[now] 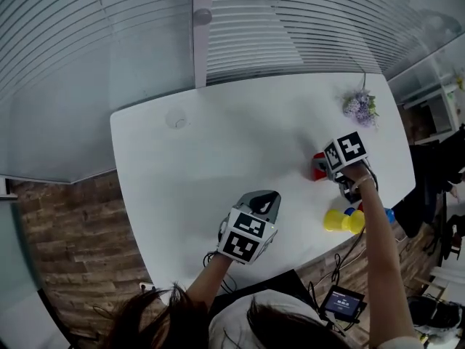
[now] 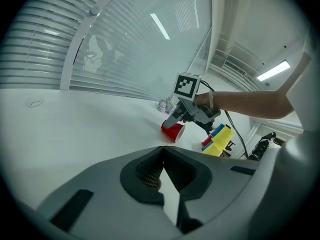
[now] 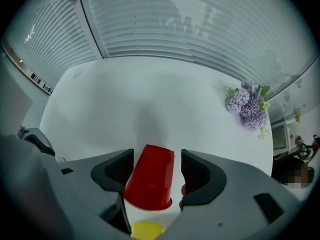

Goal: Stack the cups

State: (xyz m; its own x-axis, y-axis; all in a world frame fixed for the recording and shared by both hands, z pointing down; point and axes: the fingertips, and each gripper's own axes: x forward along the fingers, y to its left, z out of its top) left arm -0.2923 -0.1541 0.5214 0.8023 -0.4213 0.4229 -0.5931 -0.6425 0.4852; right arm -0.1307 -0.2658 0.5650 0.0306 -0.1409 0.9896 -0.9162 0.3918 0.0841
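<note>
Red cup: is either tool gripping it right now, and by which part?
Nothing is held. The red cup sits between the right tool's open jaws, which stand apart and do not clamp its sides. The left tool is shut and empty.

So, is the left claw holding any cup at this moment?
No, the left claw is shut with nothing between its jaws, and the red cup is further away on the table.

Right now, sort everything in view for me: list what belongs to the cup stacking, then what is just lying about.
Part of the job:
- red cup, between the jaws of the open right gripper
- yellow cups
- blue cup, mostly hidden

Just lying about:
- purple flowers
- small screen device
</note>
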